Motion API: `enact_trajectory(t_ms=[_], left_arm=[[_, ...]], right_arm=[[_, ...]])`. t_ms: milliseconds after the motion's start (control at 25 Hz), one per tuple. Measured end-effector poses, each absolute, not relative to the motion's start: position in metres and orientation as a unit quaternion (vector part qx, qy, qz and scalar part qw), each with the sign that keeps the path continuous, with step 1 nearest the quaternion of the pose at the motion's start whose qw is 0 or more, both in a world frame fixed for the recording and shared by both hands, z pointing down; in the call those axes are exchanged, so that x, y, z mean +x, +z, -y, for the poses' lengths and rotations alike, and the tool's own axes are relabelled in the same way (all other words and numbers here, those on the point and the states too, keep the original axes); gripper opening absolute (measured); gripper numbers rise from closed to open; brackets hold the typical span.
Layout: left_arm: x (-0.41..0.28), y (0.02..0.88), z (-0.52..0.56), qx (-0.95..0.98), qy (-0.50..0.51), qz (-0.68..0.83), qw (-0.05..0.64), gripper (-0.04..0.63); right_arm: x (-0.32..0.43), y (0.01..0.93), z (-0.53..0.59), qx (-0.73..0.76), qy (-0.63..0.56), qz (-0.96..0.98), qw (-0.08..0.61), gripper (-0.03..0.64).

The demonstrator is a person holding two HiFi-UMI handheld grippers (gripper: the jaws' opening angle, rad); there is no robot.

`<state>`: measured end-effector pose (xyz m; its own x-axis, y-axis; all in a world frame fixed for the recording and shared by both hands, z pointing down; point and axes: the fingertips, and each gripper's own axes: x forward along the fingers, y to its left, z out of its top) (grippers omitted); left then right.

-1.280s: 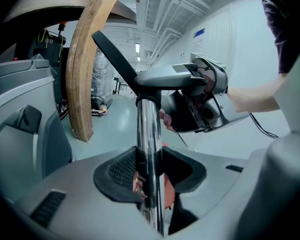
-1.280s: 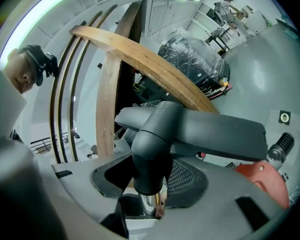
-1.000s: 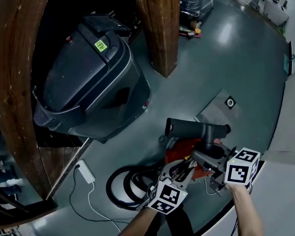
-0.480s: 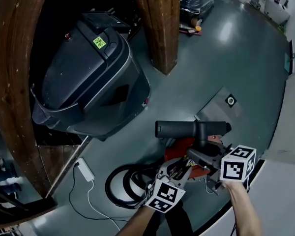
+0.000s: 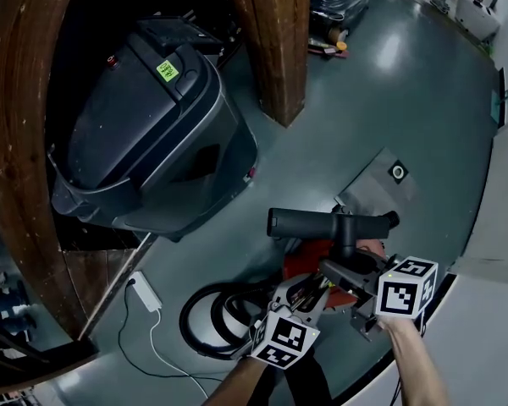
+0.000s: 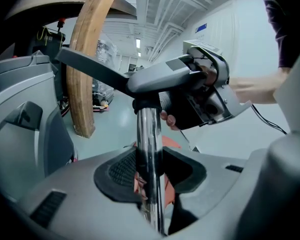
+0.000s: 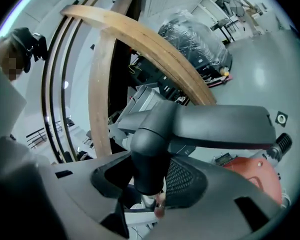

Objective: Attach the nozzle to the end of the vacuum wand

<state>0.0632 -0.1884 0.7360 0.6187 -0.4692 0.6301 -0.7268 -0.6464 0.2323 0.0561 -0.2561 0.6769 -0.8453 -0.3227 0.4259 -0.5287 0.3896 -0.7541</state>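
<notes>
The dark grey T-shaped nozzle (image 5: 330, 224) hangs crosswise above the red vacuum body (image 5: 315, 267). My right gripper (image 5: 349, 269) is shut on the nozzle's round neck (image 7: 149, 154), with the flat head (image 7: 222, 126) stretching to the right above the jaws. My left gripper (image 5: 311, 288) is shut on the chrome wand (image 6: 149, 159). The wand stands upright between the black pads (image 6: 115, 171) and runs up into a black collar under the nozzle (image 6: 155, 79). In the left gripper view the right gripper (image 6: 210, 96) sits just behind the joint.
A big dark grey machine (image 5: 152, 125) stands at the left between a curved wooden beam (image 5: 17, 142) and a wooden post (image 5: 275, 41). A coiled black hose (image 5: 205, 315) and a white power block with cable (image 5: 146, 294) lie on the floor. A metal floor plate (image 5: 381, 184) lies beyond.
The nozzle head has swung, so its left end reaches further left. The right gripper's marker cube has slid slightly left and down. The left gripper has stayed in place.
</notes>
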Motion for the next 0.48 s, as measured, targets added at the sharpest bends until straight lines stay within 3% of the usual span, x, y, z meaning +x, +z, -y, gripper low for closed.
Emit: enact_trajectory(t_ms=[200,360,480], left_arm=[[0.064,0.746,0.189,0.864,0.273,0.345,0.245,0.150],[0.064,0.756,0.194,0.864,0.270,0.342,0.253,0.152],[0.059,0.763,0.207,0.860,0.271,0.349,0.257,0.152]], right_arm=[[0.056,0.688,0.254,0.272,0.463,0.833,0.133,0.181],[0.061,0.690,0.261,0.286,0.477,0.826,0.090,0.186],[0.080,0.686,0.270,0.311,0.494,0.810,0.055,0.235]])
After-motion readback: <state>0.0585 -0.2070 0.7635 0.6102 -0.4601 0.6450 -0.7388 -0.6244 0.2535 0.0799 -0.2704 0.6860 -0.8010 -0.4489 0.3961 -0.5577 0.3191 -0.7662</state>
